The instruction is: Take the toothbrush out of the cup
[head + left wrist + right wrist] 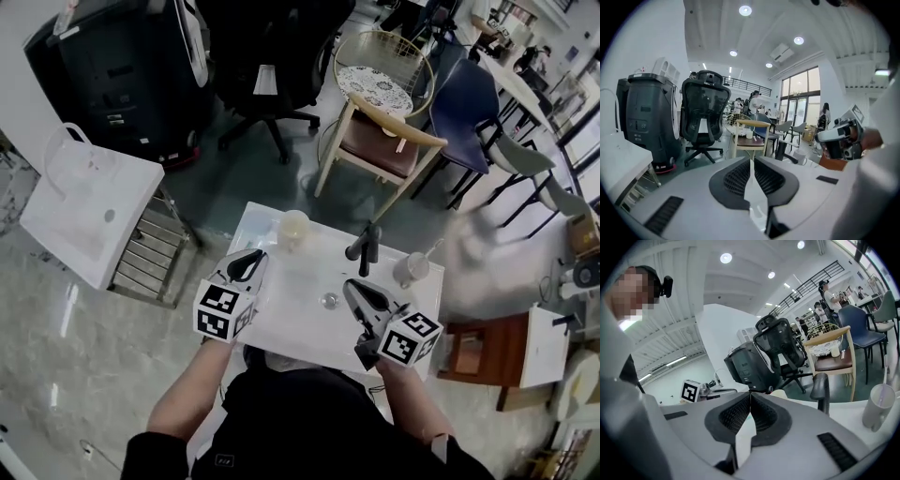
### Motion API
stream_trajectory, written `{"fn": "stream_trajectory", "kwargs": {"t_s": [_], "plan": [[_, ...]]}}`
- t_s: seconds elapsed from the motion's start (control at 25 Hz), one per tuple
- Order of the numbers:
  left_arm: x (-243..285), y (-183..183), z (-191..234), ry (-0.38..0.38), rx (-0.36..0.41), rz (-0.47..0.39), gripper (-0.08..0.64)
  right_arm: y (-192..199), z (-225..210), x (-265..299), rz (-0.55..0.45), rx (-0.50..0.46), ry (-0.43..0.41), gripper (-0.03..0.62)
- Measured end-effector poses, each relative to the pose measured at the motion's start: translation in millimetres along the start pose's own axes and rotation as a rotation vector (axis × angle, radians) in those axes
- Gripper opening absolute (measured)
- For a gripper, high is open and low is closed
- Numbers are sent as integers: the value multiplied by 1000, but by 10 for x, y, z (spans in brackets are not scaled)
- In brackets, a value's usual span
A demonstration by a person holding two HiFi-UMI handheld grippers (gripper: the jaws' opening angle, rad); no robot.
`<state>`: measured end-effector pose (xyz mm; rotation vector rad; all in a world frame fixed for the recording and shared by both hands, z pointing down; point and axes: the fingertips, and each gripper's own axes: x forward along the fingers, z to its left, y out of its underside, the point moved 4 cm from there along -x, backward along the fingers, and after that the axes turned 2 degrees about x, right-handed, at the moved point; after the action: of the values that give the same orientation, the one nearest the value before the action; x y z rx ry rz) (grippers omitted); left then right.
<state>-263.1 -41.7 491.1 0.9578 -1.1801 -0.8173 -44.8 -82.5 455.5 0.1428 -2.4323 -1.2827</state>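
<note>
The toothbrush (431, 250) is standing in the cup (410, 270), a pale tumbler at the right rear of the white table (281, 323), just right of the black faucet (364, 246). Its lower end is down inside the cup. Its thin white handle sticks out over the rim, and in the head view it slants up toward the far right. In the right gripper view the same handle rises almost upright from the cup, so its long axis is steep with a slight lean. I cannot tell which end carries the bristles. A second, yellowish cup (293, 229) stands left of the faucet, and a small round drain (329, 300) lies in the table between the two tools. The left tool (255, 255) is held above the table's left side, its jaws closed tip to tip with nothing between them. The right tool (351, 287) is near the drain, well short of the cup, its jaws pressed together and empty. Each tool's cube shows black-and-white square marker patterns.
</note>
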Motion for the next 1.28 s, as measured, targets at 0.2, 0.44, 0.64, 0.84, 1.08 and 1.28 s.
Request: {"fn": "stream_trajectory", "kwargs": {"t_s": [0.2,0.44,0.64,0.84,1.08,1.28], "plan": [[120,-255,-818,-55,-20,-71,31,-18,-367,-616,-2,-22,-75,28],[528,-437,-1860,-41,-19,-98,17,2,-719,-1261,29,-70,-100,28],[693,-551,-2490,32,15,-107,15,124,-886,-1613,25,-42,-110,28],[886,-580,-2777,108,52,-93,15,83,-1138,-1856,-35,16,-18,28],[1177,-682,-2915,191,46,-105,15,42,-1359,-1968,-54,34,71,28],[1401,-682,-3063,273,52,-94,15,-54,-1567,-2052,-89,36,154,28]]}}
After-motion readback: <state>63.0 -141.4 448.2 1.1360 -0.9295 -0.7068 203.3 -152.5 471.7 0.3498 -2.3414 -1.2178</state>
